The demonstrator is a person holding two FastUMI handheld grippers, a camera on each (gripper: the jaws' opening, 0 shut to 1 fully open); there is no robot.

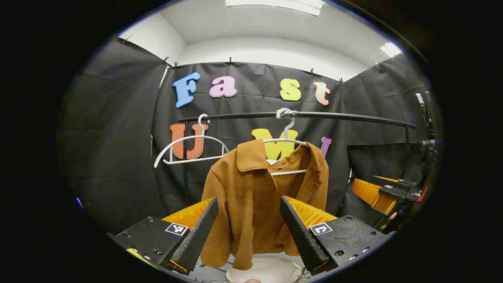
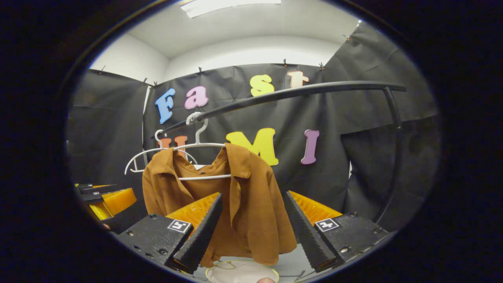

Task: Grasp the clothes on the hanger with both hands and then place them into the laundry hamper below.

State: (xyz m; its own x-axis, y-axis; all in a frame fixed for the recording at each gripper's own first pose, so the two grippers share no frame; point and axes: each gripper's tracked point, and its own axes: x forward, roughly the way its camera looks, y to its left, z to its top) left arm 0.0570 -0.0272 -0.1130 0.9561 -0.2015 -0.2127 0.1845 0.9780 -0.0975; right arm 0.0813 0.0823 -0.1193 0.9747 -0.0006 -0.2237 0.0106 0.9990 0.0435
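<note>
Black metal rail (image 1: 346, 116): empty white hanger (image 1: 188, 151) near left end; brown collared shirt (image 1: 255, 196) beside it, unbuttoned. Left gripper (image 1: 249, 228) & right gripper (image 2: 251, 226) both spread apart.

Black cloth (image 1: 118, 157) hangs around me on every side, clipped along its top edge. Above it I see a white wall (image 1: 267, 49) and white ceiling (image 2: 243, 27), with bright light panels (image 1: 275, 4) at the top of the frame.
</note>
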